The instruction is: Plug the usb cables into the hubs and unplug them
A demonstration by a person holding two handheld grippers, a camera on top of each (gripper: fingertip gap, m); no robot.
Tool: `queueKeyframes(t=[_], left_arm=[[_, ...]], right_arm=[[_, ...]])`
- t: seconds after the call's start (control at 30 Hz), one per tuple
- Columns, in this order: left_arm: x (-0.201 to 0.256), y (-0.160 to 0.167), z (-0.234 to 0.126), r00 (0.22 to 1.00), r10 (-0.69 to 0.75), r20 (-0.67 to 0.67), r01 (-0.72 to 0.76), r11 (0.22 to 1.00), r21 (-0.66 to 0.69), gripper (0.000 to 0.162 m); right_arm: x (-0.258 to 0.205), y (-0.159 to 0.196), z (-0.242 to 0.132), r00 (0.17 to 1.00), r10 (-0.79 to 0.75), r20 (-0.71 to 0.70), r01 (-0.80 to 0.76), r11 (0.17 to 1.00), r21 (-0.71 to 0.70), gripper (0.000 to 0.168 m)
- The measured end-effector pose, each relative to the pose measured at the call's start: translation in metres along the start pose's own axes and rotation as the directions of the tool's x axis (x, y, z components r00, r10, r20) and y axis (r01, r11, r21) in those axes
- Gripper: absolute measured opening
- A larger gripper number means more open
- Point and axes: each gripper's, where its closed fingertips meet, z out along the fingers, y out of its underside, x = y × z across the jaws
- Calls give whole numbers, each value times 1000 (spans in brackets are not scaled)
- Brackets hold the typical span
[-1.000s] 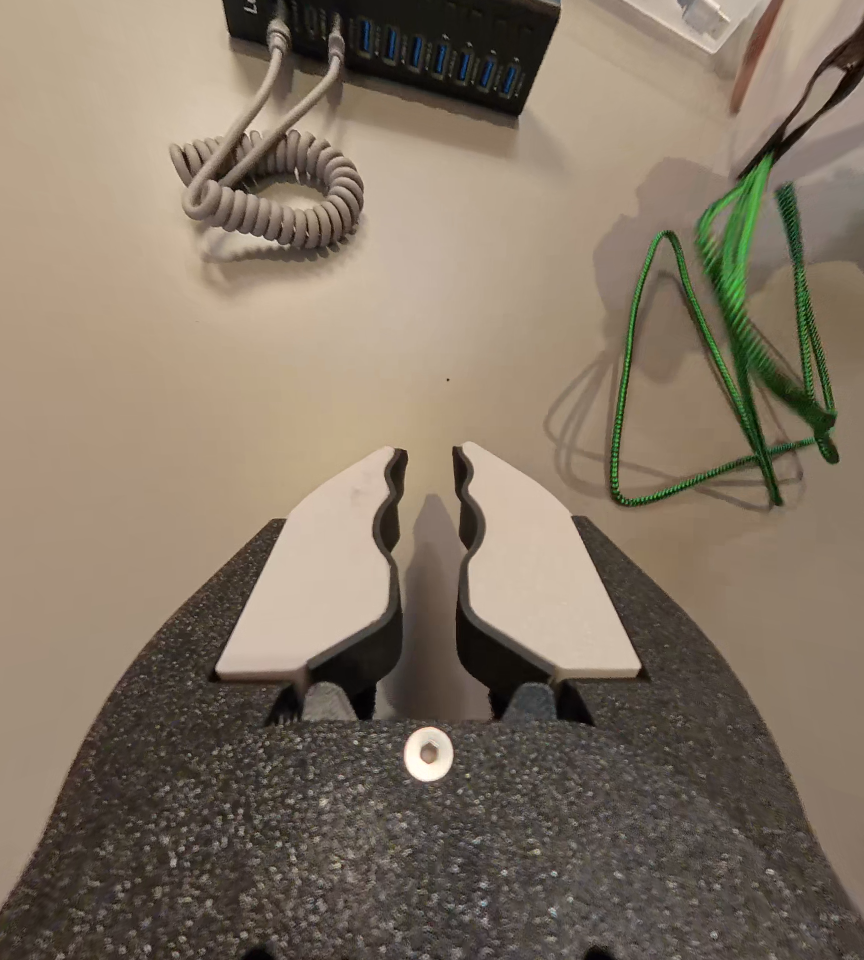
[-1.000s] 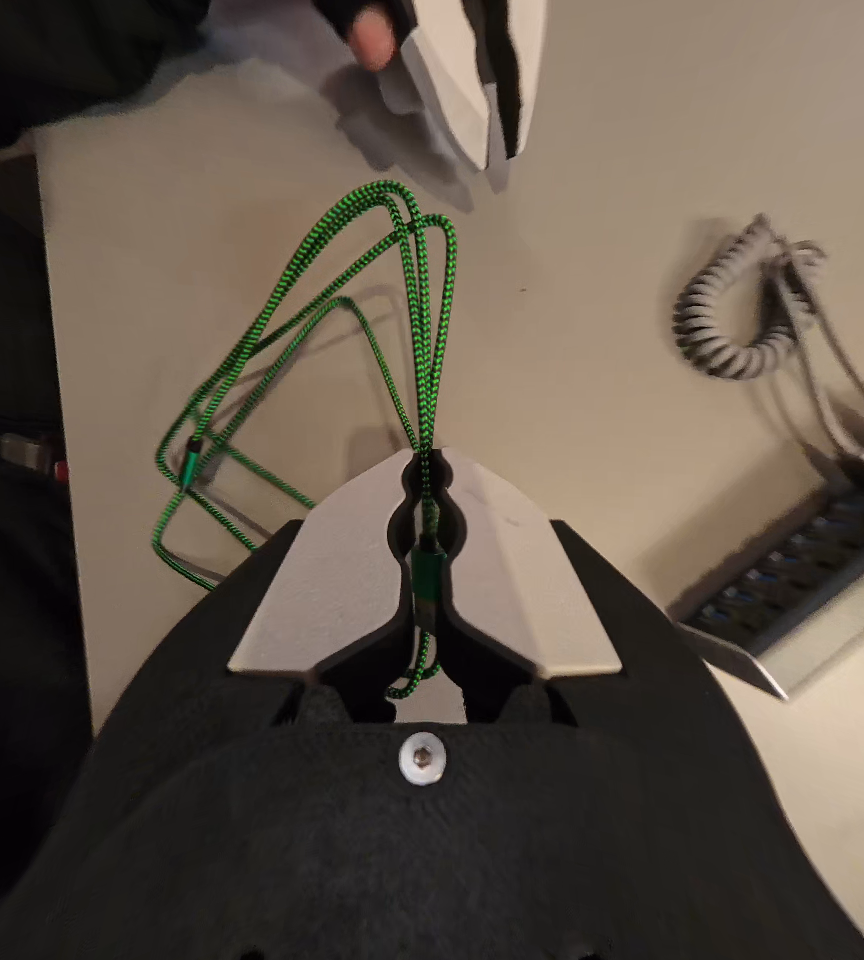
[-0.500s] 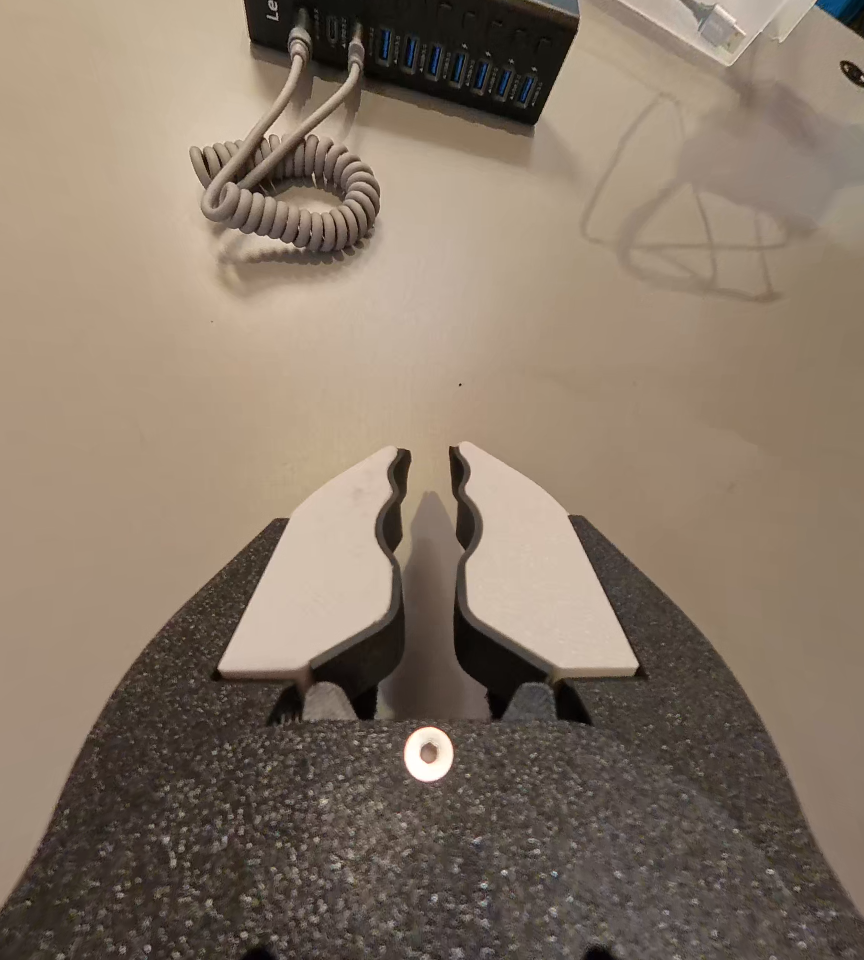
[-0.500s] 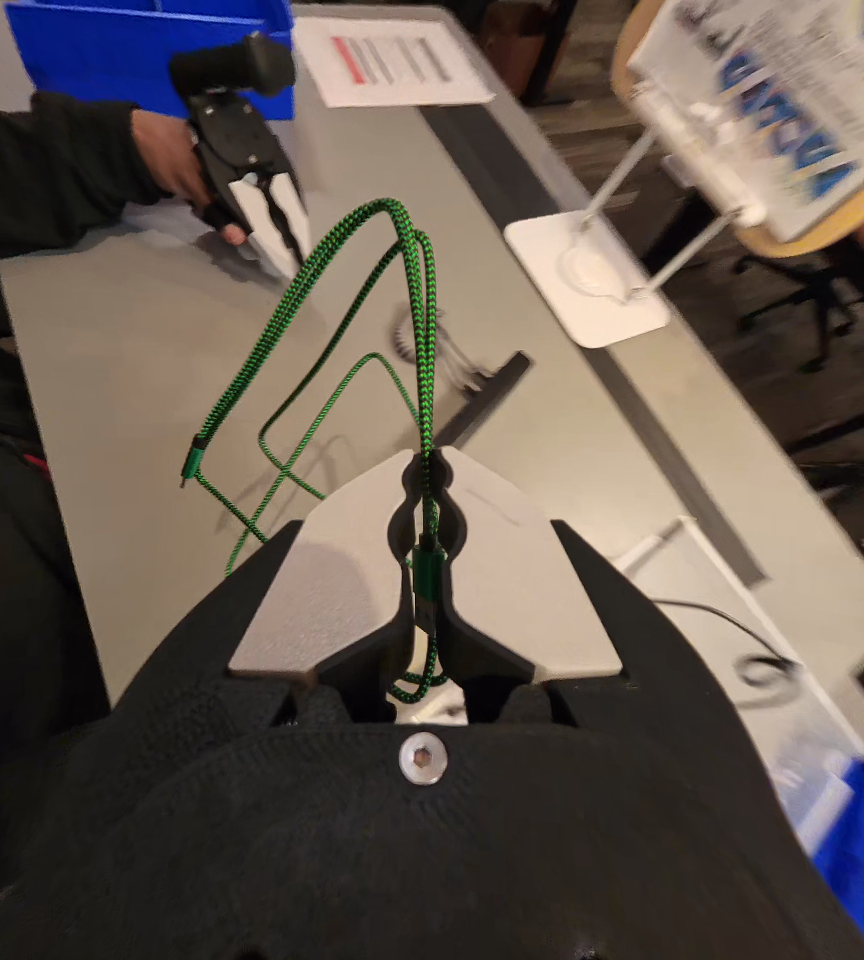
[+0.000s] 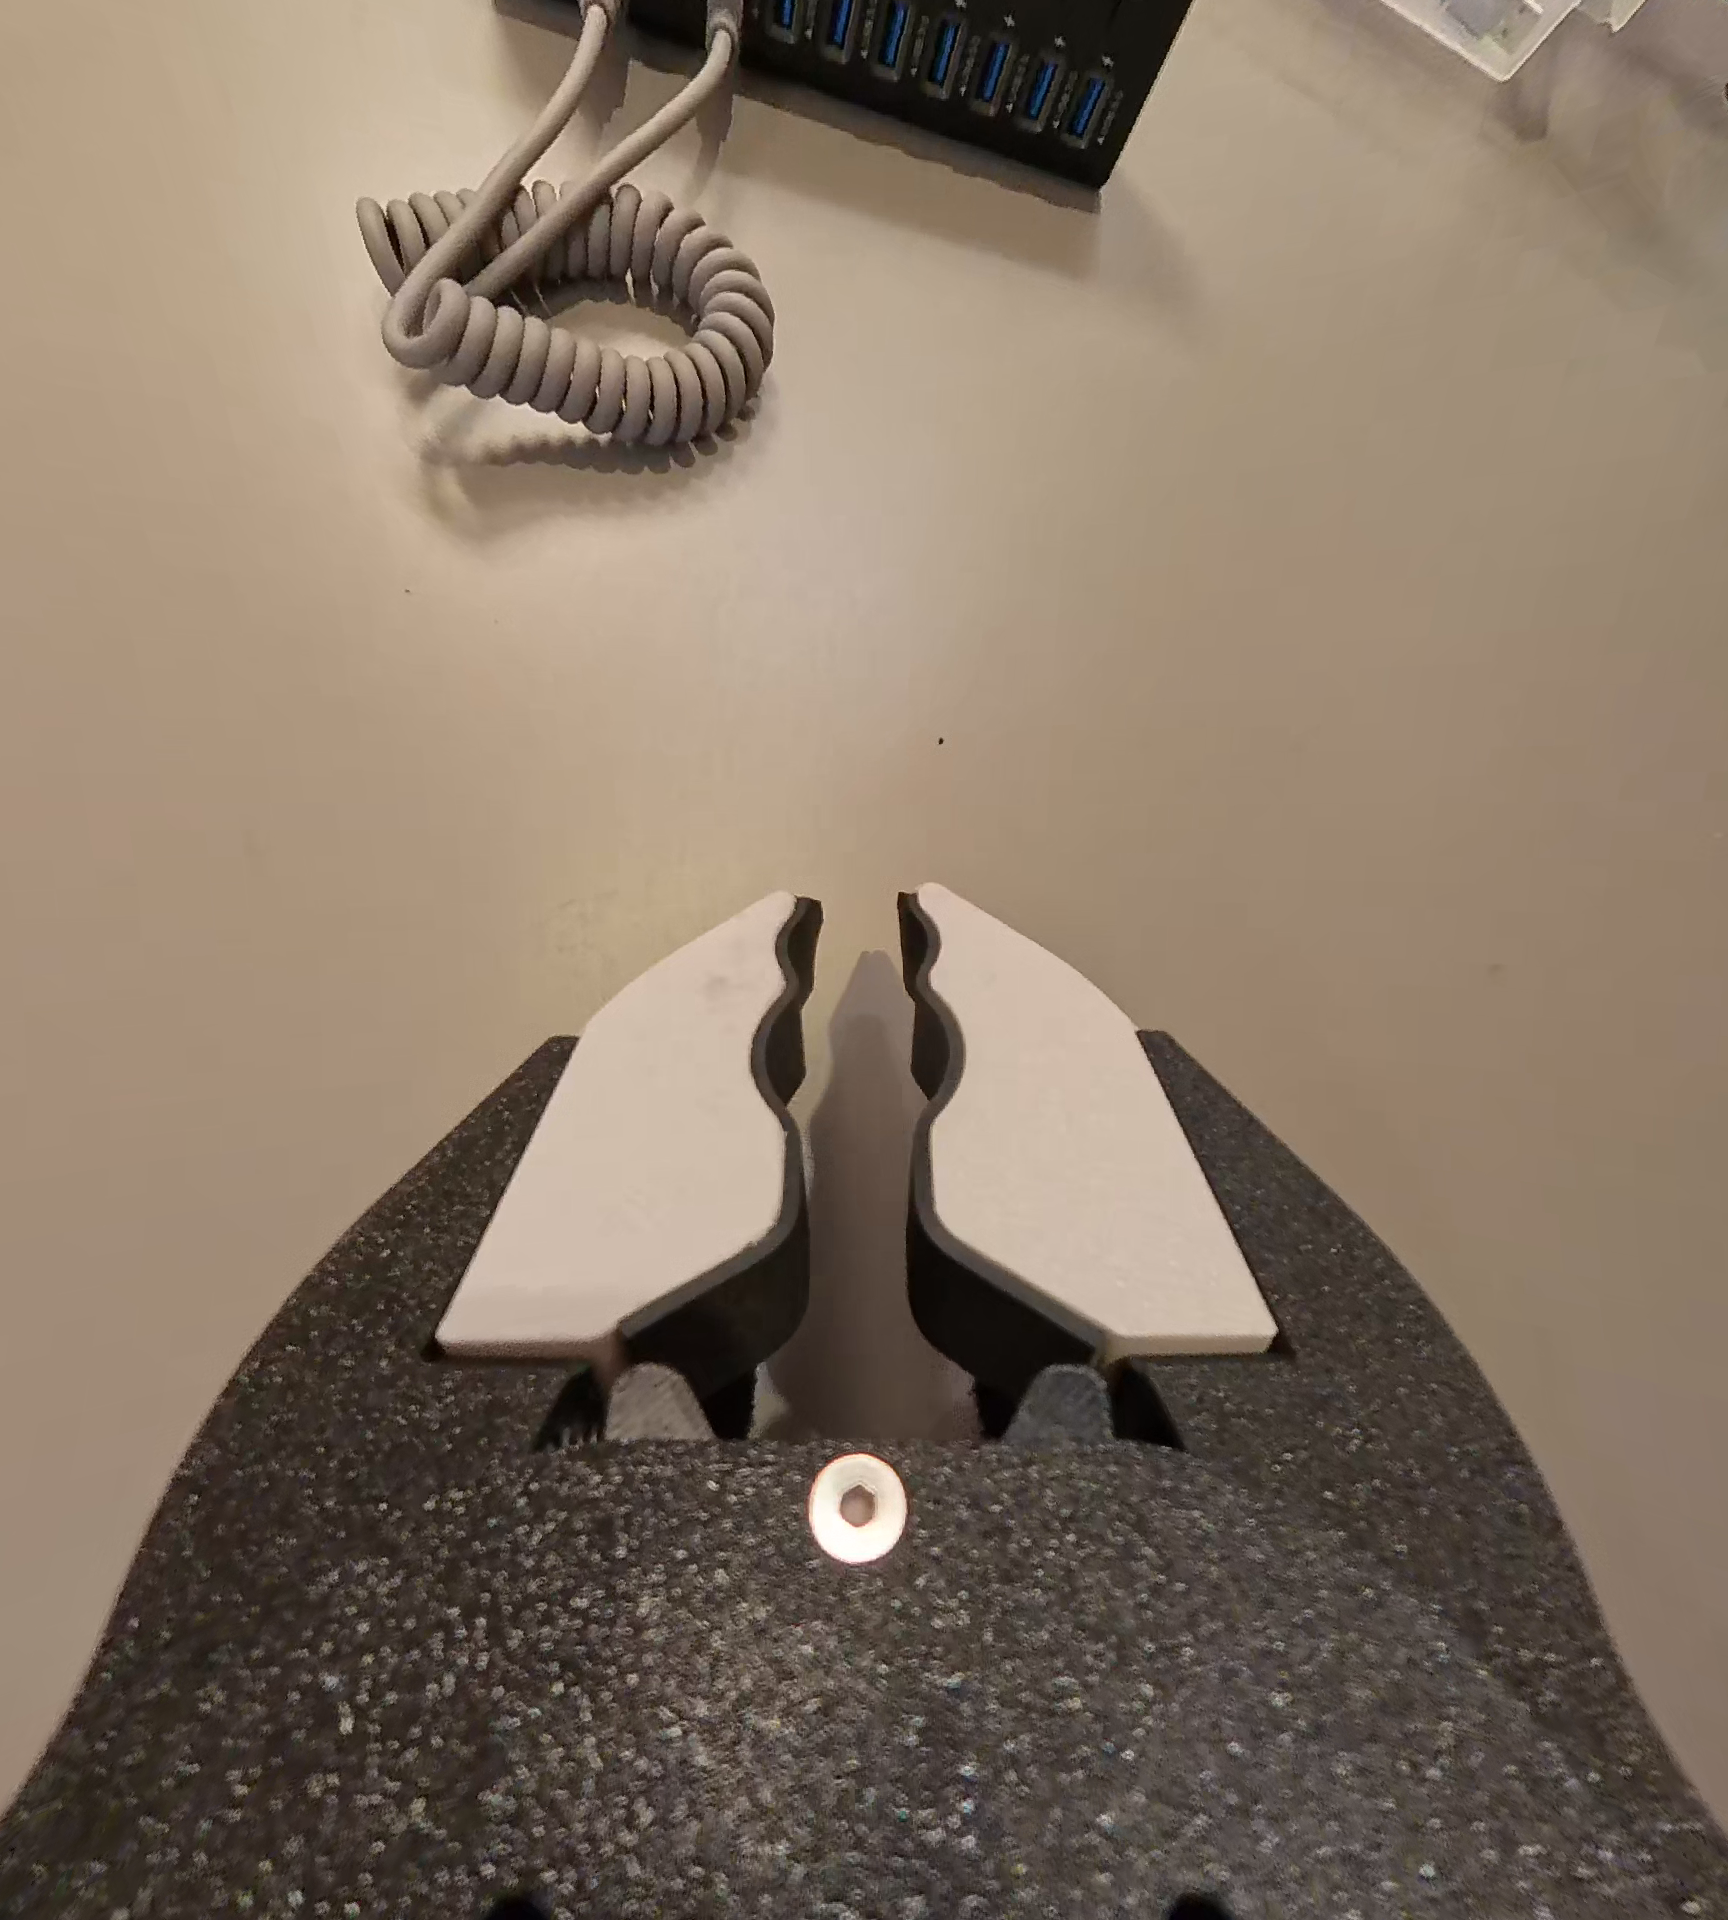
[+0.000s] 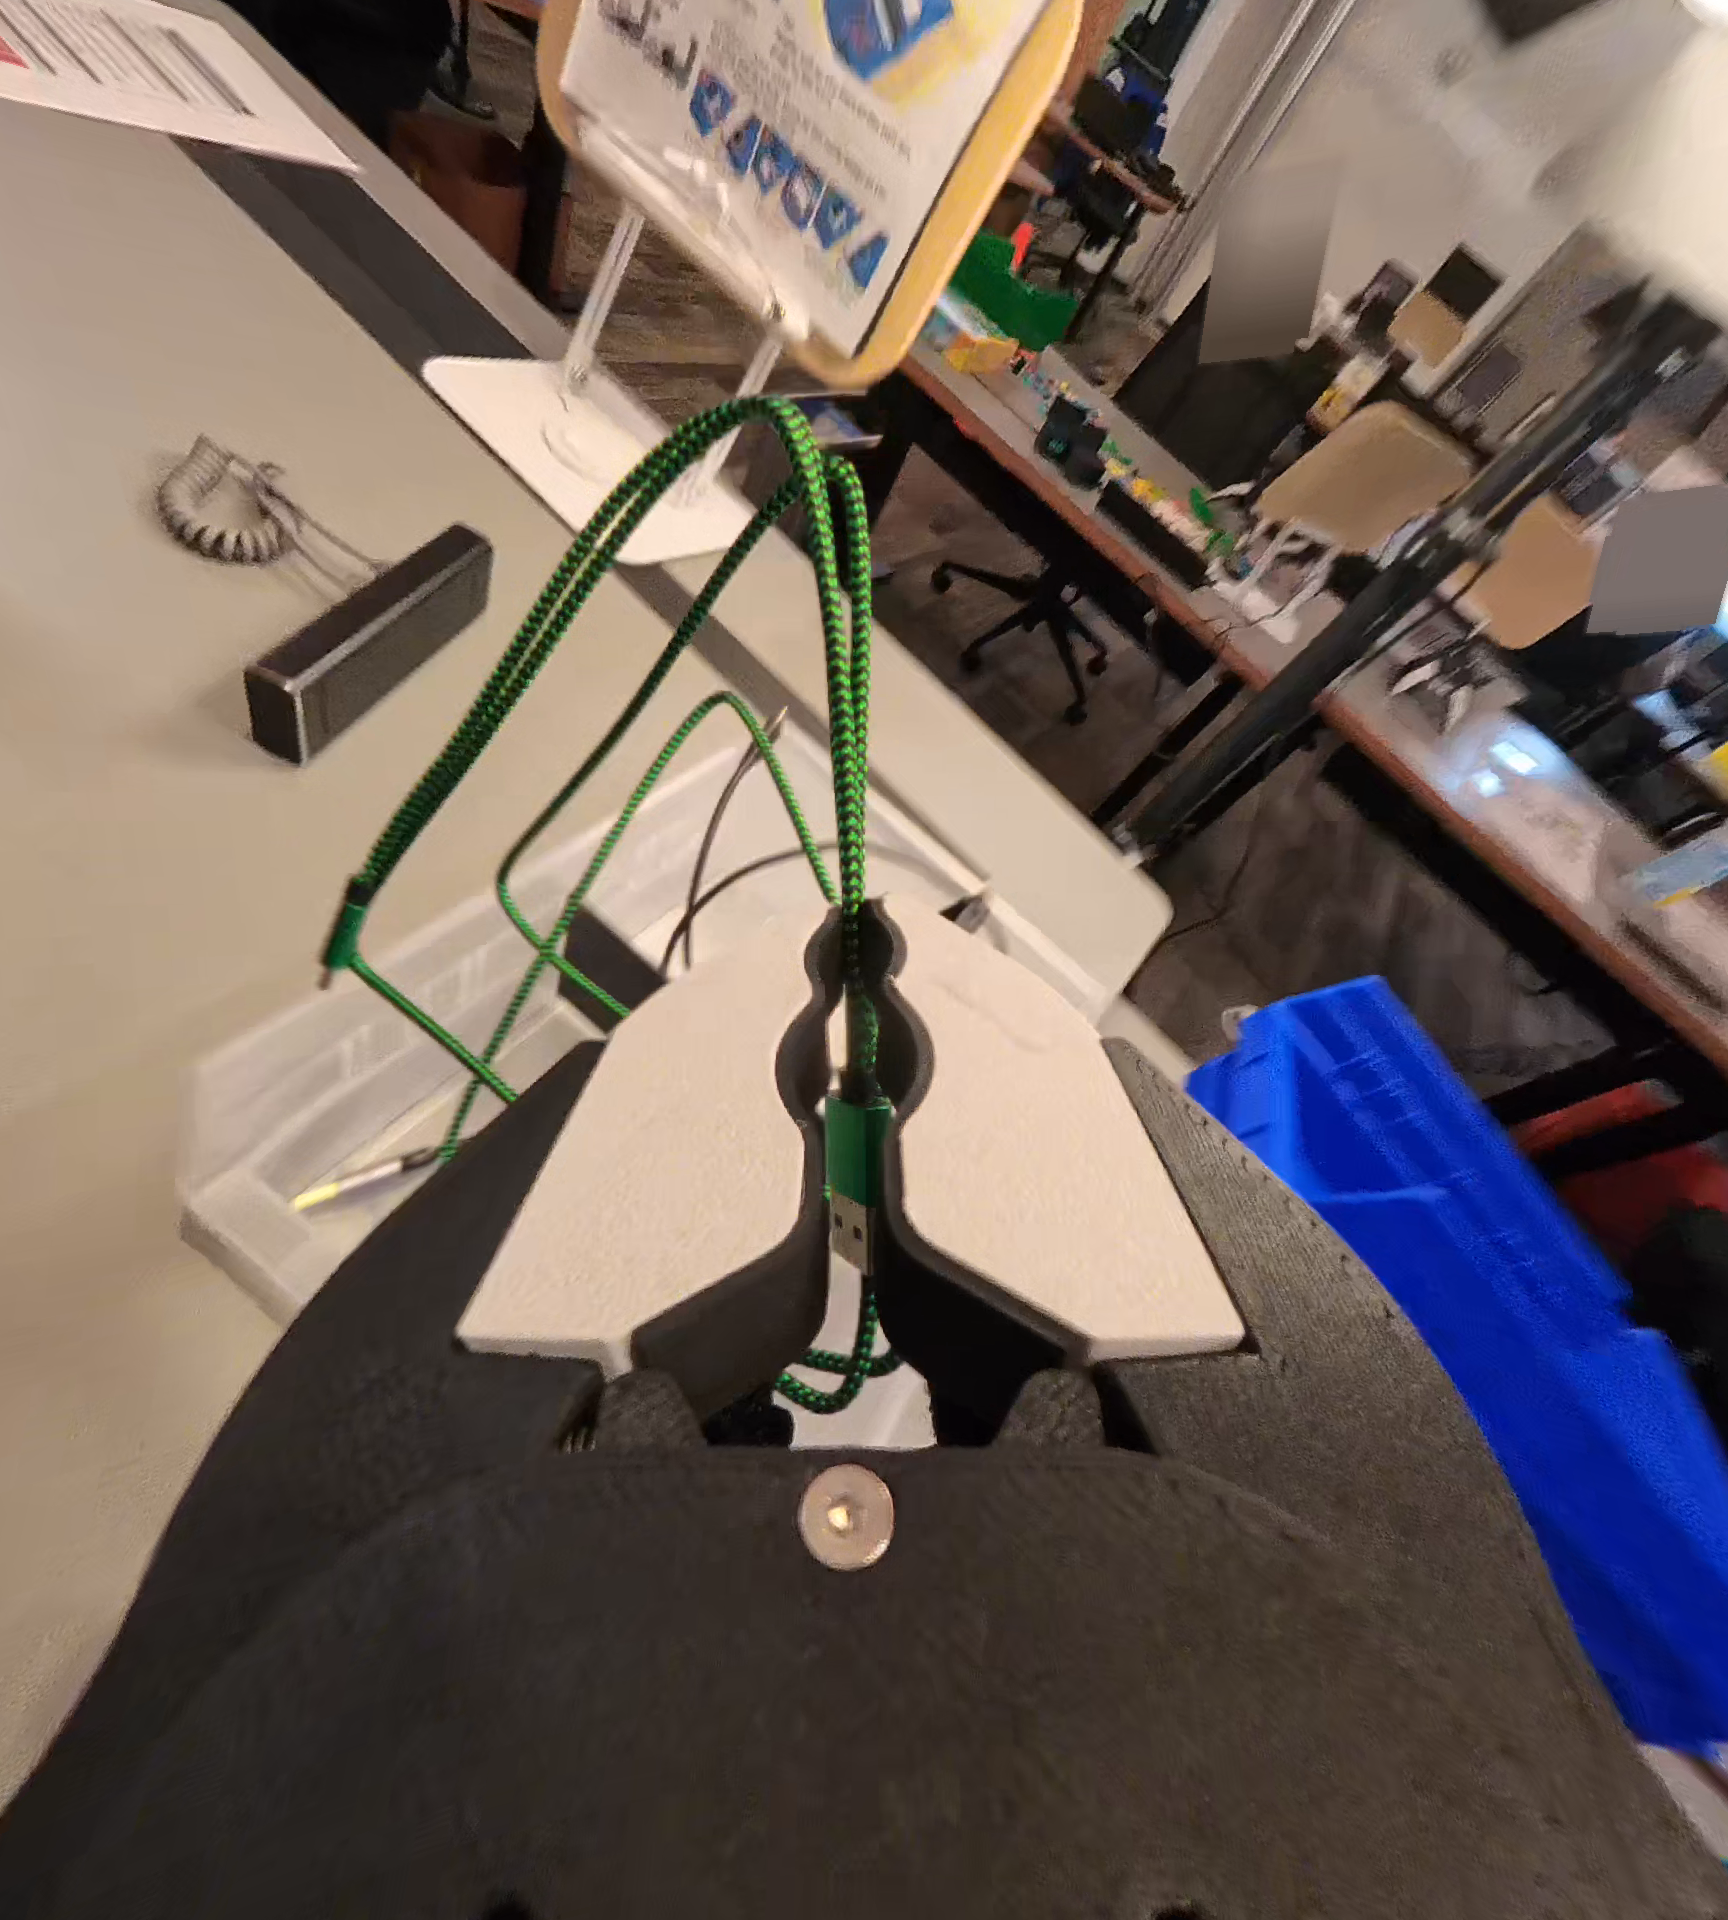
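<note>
My right gripper (image 6: 862, 914) is shut on the green braided usb cable (image 6: 818, 582), lifted off the table; its green plug (image 6: 855, 1153) sits between the jaws, the loops hang forward and the other end (image 6: 346, 930) dangles at left. The black hub (image 6: 372, 639) lies on the table at left with the grey coiled cable (image 6: 216, 504) behind it. In the left wrist view the hub (image 5: 943, 73) is at the top edge, and the coiled cable (image 5: 590, 332) runs into its left ports. My left gripper (image 5: 860, 914) is open a little, empty, above bare table.
A clear plastic tray (image 6: 403, 1049) lies on the table under the hanging cable; its corner shows in the left wrist view (image 5: 1494, 31). A blue bin (image 6: 1525, 1299) is at right. A sign on a white stand (image 6: 569, 416) sits behind the hub. Desks and chairs lie beyond. Tip to tip, the grippers are about 55 centimetres apart. Between my left fingertips and the hub (image 5: 943, 73) there is roughly 25 centimetres.
My right gripper has lifted the green cable off the table and swung right, toward the tray and blue bin. The cable has left the left wrist view. My left gripper moved slightly nearer the hub.
</note>
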Motion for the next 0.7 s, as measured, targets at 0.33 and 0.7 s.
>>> queueKeyframes(t=[0.33, 0.7], left_arm=[[-3, 2, 2, 1000, -22, -11, 22, 1000, 6, 15], [-3, 3, 0, 999, -29, -15, 29, 1000, 9, 15]], right_arm=[[-55, 148, 54, 969, 118, 218, -29, 927, -374, 2], [-57, 203, 76, 995, 59, 78, 22, 644, -765, 6]])
